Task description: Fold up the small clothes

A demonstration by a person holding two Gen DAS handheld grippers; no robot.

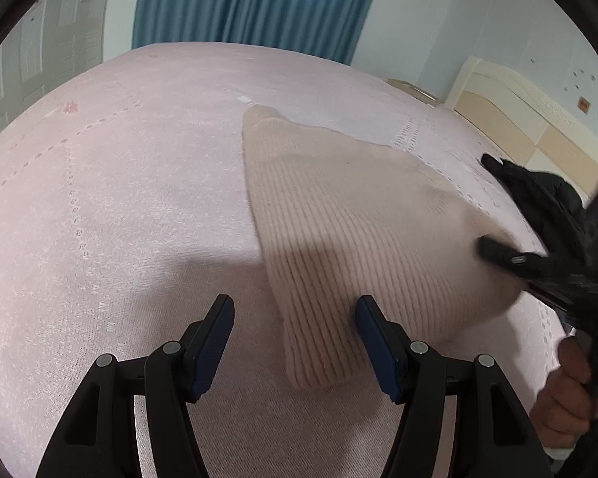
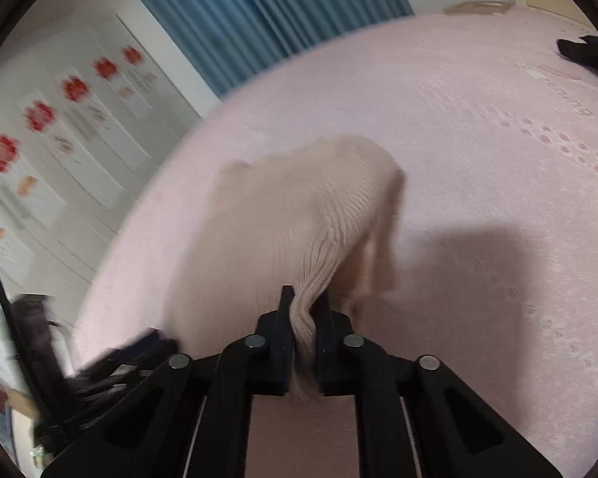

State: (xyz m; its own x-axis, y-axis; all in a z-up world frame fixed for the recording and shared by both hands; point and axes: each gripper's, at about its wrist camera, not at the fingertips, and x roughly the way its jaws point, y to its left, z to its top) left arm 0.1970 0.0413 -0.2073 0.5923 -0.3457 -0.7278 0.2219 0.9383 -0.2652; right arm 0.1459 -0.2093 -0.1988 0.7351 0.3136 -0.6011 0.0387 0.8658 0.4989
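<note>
Sweater point(image 2: 299, 215) corner pinched in right claw point(image 2: 303, 310), left claw point(image 1: 295, 318) beside.

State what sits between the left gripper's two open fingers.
Left wrist view: a corner of the cream ribbed knit garment lying on the pink bedspread sits inside the left gripper, unpinched.

Blue curtain point(image 1: 255, 0), pale walls point(image 1: 458, 12), pink bedspread point(image 1: 119, 167), cream headboard point(image 1: 518, 111)

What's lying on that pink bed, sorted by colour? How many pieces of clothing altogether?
Cream: 1, the ribbed knit garment, pinched by the right gripper.
Black: 1, the dark garment near the bed's far side.
Total: 2
</note>
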